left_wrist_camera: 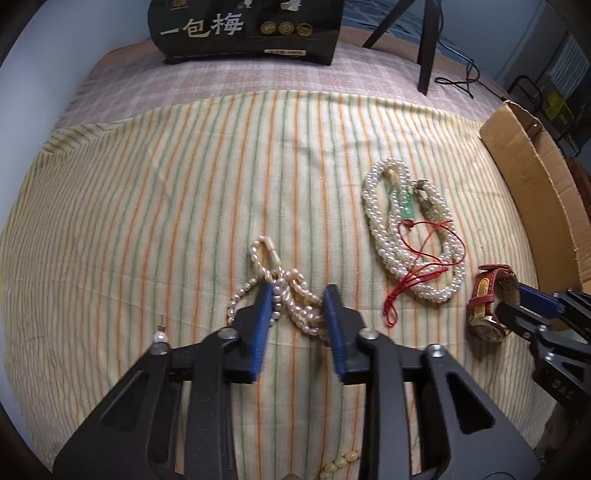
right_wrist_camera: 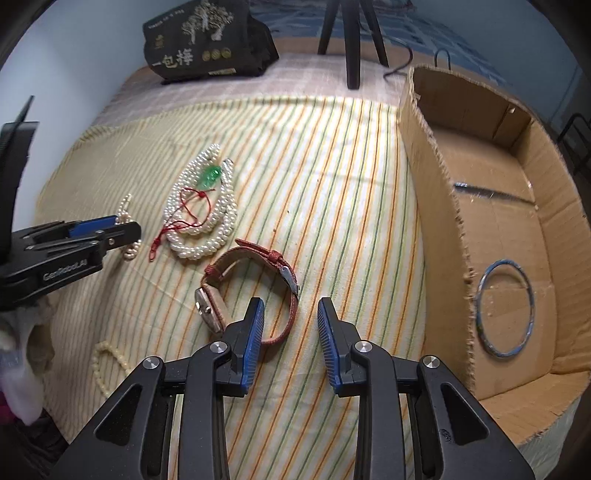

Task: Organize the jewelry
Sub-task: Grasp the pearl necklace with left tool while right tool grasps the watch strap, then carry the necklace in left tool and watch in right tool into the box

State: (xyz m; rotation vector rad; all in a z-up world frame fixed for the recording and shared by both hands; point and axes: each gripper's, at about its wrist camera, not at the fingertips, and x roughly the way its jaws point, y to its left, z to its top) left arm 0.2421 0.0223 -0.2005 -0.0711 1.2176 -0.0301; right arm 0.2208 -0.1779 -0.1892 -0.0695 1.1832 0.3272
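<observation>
Pinkish pearl strand (left_wrist_camera: 284, 291) lies on striped cloth (left_wrist_camera: 147, 221), left of coiled white bead necklace with green pendant (left_wrist_camera: 413, 236); red leather-strap watch (right_wrist_camera: 251, 291) right of that, nearer. Open cardboard box (right_wrist_camera: 436, 206) far right, blue bangle ring (right_wrist_camera: 504, 308) inside. Black printed bag (left_wrist_camera: 243, 29) behind, tripod legs (left_wrist_camera: 424, 44) to its right.

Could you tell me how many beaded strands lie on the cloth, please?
3: a pinkish one between the left fingers, a white coil beside the watch, a cream one at the near edge. More may be hidden.

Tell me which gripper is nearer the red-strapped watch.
Right. The right gripper is at the watch, its strap loop reaching in between the fingers. The left gripper is over the pink pearl strand, beyond the white pearl necklace.
</observation>
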